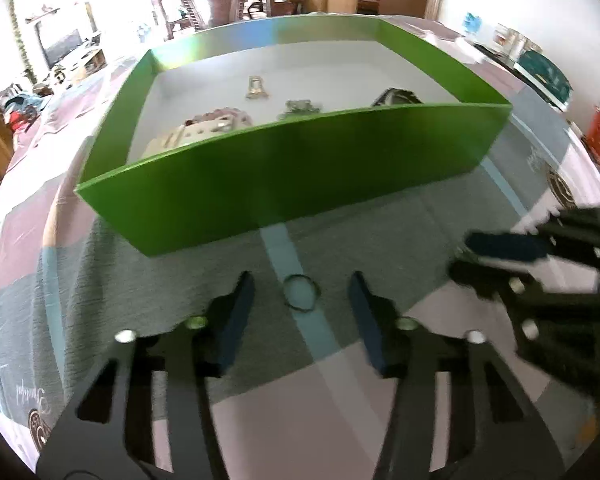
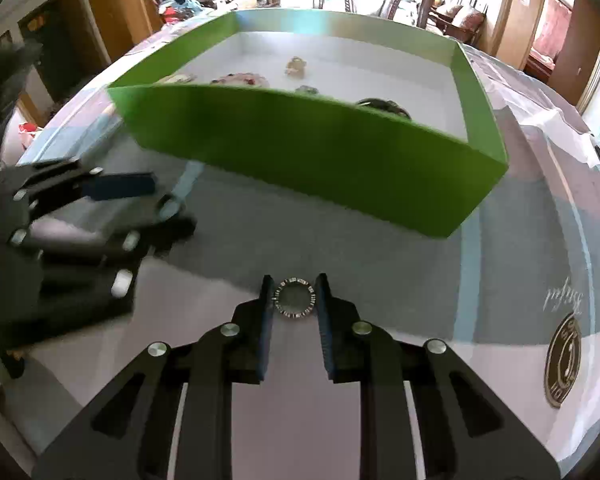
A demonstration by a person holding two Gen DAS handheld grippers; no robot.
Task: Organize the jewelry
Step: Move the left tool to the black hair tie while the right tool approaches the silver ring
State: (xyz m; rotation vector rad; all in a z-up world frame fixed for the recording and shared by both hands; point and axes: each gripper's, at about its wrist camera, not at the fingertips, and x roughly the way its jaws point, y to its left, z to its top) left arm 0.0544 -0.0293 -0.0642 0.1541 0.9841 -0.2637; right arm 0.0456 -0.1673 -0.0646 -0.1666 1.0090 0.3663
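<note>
Jewelry is being sorted into the green box (image 1: 300,184), which is sitting on the patterned tablecloth (image 1: 172,288); several pieces are already lying on its white floor, among them a gold pendant (image 1: 255,89) toward the far wall and a dark bracelet (image 1: 396,98) behind the near wall. Two items are lying outside, both on the cloth in front of the box's near wall. The left gripper (image 1: 300,312) is hovering low with its tongs spread wide, straddling a thin wire ring (image 1: 300,293) that is lying flat between them, touching neither pad. The right gripper (image 2: 294,304) is pointing toward the same near wall, its tongs drawn in against the sides of a round studded ring (image 2: 294,298); contact on both flanks appears made, though whether the ring is lifting off the cloth cannot be told. For this step, the right-hand grip is best kept square across the ring's widest span, with light pressure, since a rigid hoop may squirt out forward if squeezed off-centre. Lifting should be going straight up until the ring is clearing the near wall's top edge, then forward over the white floor to a bare patch beside the bracelet. Both grippers are angling downward at a shallow pitch, side by side in front of the box, with the left one lying close to the right one's flank.
</note>
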